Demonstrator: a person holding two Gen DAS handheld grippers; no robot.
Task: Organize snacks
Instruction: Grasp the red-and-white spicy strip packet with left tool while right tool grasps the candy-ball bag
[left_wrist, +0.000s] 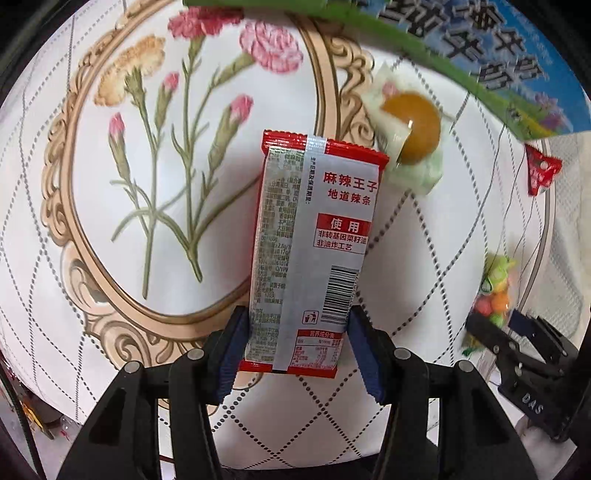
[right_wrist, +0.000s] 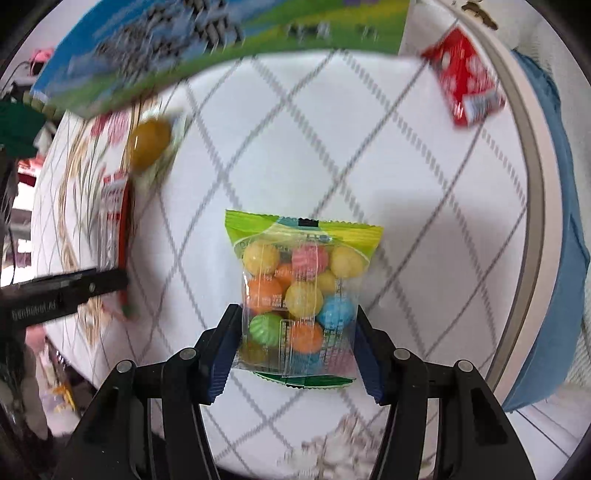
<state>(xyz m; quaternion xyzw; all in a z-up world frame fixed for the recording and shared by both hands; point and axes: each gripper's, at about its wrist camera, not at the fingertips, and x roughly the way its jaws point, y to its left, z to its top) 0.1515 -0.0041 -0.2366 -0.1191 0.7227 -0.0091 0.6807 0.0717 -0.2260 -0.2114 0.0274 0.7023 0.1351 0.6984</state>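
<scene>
A red and silver spicy-strip packet (left_wrist: 314, 229) lies back side up on the flowered tablecloth (left_wrist: 166, 166). My left gripper (left_wrist: 298, 321) points down at it, blue pads pressed on both long edges of its near end. A clear bag of coloured candy balls (right_wrist: 299, 295) with a green top sits between the pads of my right gripper (right_wrist: 295, 321), which is shut on the bag's sides. In the left wrist view the same candy bag (left_wrist: 496, 291) and the right gripper (left_wrist: 511, 326) show at the right edge.
A wrapped round yellow pastry (left_wrist: 412, 129) lies just beyond the spicy packet. A small red packet (right_wrist: 465, 79) rests at the far right. A blue and green printed box (right_wrist: 221, 44) stands along the far side. Blue cloth (right_wrist: 565, 221) hangs past the round table's rim.
</scene>
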